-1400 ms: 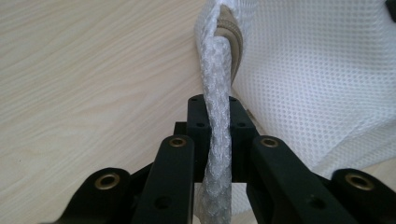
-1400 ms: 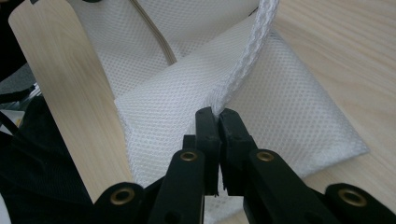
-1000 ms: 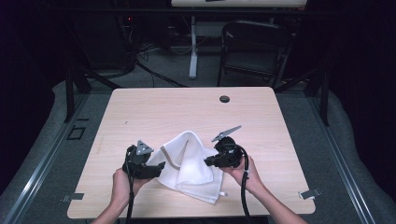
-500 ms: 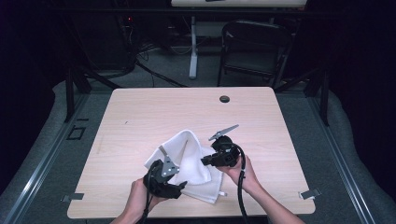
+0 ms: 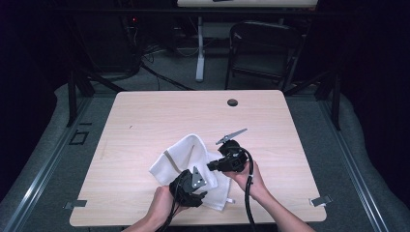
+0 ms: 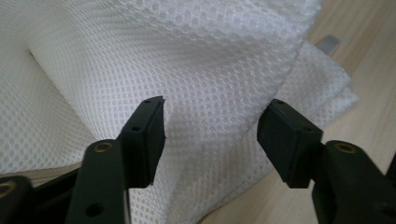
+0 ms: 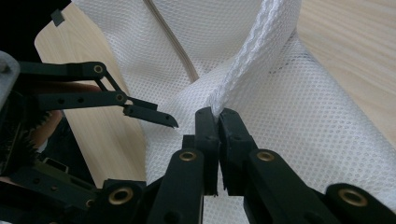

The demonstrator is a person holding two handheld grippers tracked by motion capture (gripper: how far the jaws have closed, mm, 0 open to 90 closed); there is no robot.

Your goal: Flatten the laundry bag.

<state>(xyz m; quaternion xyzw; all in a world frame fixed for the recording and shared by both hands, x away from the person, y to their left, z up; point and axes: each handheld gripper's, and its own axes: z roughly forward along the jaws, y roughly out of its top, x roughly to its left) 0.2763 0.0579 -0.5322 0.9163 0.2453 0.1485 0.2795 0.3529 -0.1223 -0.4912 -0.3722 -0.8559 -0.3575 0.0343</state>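
Note:
A white mesh cloth [image 5: 181,159] with a tan stripe lies crumpled on the wooden table [image 5: 145,121], near the front. My right gripper [image 5: 211,166] [image 7: 217,114] is shut on a raised, bunched fold of the cloth [image 7: 252,51] and holds it up. My left gripper [image 5: 204,185] [image 6: 217,133] sits at the cloth's near edge, open. Its jaws have just been closing, and the mesh [image 6: 210,70] lies between and behind the pads without being pressed. One left fingertip [image 7: 154,115] appears in the right gripper view beside the pinched fold.
A black cable grommet [image 5: 232,102] sits in the tabletop at the back. A dark folding chair [image 5: 263,48] and a white desk leg [image 5: 199,48] stand behind the table. Metal clips [image 5: 321,200] mark the front corners.
My left gripper has moved right along the table's front, from the cloth's left side to its near edge, and its jaws stand narrower. The right gripper has kept still with the fold.

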